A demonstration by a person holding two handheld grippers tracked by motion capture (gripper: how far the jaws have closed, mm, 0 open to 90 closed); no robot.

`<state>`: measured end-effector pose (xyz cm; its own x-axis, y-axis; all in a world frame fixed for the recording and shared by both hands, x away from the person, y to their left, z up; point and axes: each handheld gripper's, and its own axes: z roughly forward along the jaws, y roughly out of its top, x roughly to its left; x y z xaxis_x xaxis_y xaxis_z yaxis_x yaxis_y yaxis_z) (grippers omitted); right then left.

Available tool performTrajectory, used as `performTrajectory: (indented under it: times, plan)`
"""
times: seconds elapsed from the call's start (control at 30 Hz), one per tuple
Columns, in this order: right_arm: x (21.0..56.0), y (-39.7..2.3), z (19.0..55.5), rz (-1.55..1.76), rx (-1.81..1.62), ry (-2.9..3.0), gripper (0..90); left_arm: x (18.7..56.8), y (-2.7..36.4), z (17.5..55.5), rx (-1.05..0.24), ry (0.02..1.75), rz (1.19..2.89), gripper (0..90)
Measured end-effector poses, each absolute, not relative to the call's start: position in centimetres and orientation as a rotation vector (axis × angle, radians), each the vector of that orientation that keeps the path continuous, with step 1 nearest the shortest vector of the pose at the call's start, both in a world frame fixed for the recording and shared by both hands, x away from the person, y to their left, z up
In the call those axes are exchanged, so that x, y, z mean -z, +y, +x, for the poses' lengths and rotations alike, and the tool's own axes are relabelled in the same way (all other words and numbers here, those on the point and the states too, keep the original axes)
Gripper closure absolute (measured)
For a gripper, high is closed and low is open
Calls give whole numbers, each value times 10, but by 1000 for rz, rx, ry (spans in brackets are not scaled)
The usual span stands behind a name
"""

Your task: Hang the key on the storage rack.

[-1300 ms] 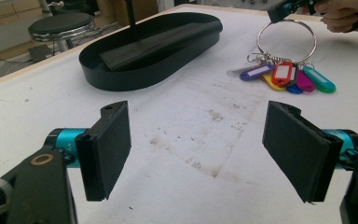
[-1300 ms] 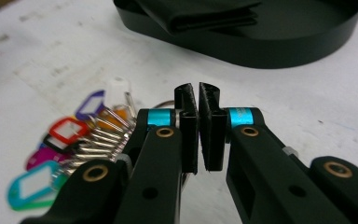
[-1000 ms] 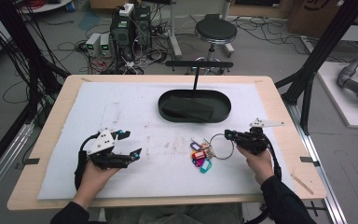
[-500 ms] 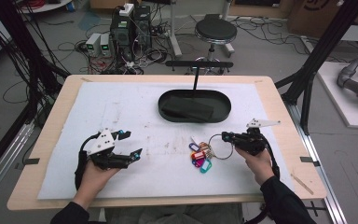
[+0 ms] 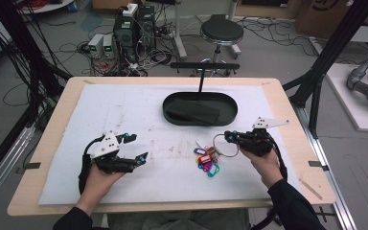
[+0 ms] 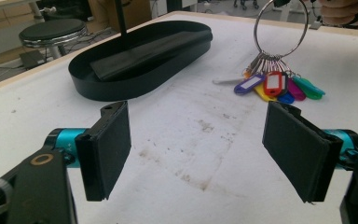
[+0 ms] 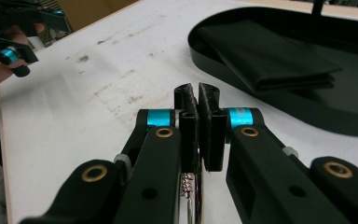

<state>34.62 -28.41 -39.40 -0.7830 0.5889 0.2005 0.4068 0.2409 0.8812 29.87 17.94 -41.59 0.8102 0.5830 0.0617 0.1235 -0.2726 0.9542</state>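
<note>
The right gripper (image 5: 231, 137) is clenched on the key ring (image 6: 280, 27), its tags (image 5: 207, 160) resting on the counter (image 5: 124, 110) near the tray (image 5: 172, 112); the thin ring could slip out, while the left gripper (image 5: 135, 147) waits released.

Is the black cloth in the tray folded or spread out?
Folded: the cloth lies in the tray as a flat rectangle, stacked layers visible at its edge.

Two black hand-held grippers, left gripper (image 5: 133, 148) and right gripper (image 5: 231, 137), each with flat black rubber-like pads (image 6: 107, 147), cyan metal collars (image 7: 240, 115) behind them, brass-coloured round pivots (image 7: 164, 133) on black links; grey three-cornered plate (image 5: 104, 143) on top, black cable (image 5: 83, 163) looping behind; dark long sleeves (image 5: 292, 208) on both arms
</note>
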Motion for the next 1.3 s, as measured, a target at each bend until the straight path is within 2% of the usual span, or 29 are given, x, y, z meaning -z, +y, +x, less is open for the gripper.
performTrajectory:
  times: [0.73,1.3]
  plan:
    - [350,-282,341,775,-1650,2319,879,410,166,301,-463,501,1816,235]
    - [324,-295,358,751,-1676,2245,879,411,171,301,-461,510,1811,235]
